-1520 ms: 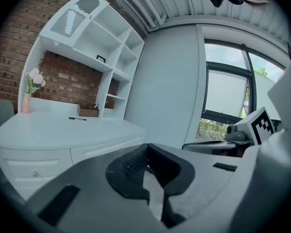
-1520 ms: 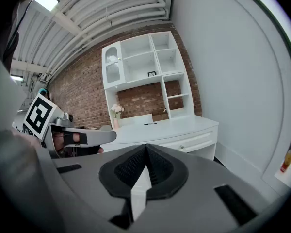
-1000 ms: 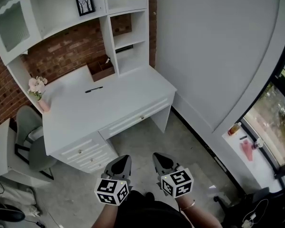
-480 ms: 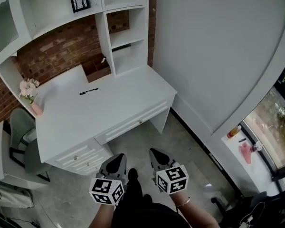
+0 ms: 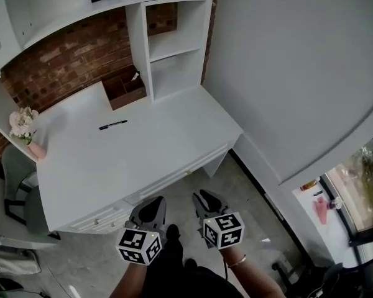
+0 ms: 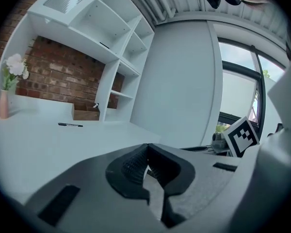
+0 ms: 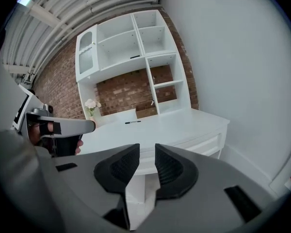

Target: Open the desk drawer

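The white desk (image 5: 137, 148) stands against the brick wall. Its wide centre drawer (image 5: 177, 176) is closed under the front edge, and it also shows in the right gripper view as a drawer front (image 7: 203, 143). Both grippers hang side by side just short of the desk's front, apart from it. My left gripper (image 5: 155, 198) (image 6: 146, 147) has its jaws shut with nothing in them. On my right gripper (image 5: 202, 195) (image 7: 147, 148) the jaws are opening: a narrow gap shows between the pads, and nothing is in it.
A black pen (image 5: 113, 125), a pink vase of flowers (image 5: 25, 126) and a brown box (image 5: 125, 90) sit on the desk. A stack of small drawers (image 5: 99, 219) is at the left, beside a grey chair (image 5: 15, 194). White shelves (image 5: 174, 54) rise behind.
The view and both grippers have moved closer to the desk; the desk's front edge now lies right ahead of the jaws.
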A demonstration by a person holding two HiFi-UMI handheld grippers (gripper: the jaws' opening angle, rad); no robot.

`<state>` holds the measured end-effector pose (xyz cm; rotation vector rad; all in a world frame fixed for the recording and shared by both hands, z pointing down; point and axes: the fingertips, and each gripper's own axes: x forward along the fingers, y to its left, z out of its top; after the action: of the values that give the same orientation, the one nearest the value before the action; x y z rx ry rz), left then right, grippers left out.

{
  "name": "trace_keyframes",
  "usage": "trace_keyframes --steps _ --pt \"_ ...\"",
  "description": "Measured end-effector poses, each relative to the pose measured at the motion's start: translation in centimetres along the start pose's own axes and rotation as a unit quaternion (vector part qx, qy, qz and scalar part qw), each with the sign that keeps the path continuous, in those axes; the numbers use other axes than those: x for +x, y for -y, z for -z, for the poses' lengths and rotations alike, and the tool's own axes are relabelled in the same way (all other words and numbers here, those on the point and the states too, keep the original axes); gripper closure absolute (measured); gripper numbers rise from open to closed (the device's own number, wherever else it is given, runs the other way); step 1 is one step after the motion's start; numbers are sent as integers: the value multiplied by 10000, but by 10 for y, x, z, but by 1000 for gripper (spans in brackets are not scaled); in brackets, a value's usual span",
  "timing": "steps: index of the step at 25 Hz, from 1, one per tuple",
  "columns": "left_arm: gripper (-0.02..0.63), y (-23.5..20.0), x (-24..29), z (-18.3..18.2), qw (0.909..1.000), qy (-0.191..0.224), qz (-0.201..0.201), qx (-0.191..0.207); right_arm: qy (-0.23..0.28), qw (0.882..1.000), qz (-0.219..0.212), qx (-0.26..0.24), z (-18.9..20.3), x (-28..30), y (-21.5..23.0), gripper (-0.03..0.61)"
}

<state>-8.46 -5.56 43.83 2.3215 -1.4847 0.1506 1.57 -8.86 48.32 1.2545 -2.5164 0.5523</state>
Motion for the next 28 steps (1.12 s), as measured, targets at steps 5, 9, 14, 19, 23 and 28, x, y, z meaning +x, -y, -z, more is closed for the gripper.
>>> trace_keyframes --steps 5,9,14,19,23,28 --pt "604 -28 32 -14 9999 -60 122 -22 -392 9990 190 -99 6 48 17 461" --pt "604 -47 53 -23 9998 -84 169 -88 -851 9954 415 -170 28 83 35 444" --pt "604 -69 65 -27 9996 -136 170 -171 -1344 9884 631 -326 50 110 49 436" --pt "604 -86 75 -28 9994 -176 172 -235 -1697 9809 769 -562 68 130 62 423" --pt "604 -96 82 -27 9992 -231 167 -278 -1916 9758 847 -620 78 146 71 416" --pt "604 -106 97 -19 9987 -362 138 -322 -2260 9657 882 -920 92 169 89 410"
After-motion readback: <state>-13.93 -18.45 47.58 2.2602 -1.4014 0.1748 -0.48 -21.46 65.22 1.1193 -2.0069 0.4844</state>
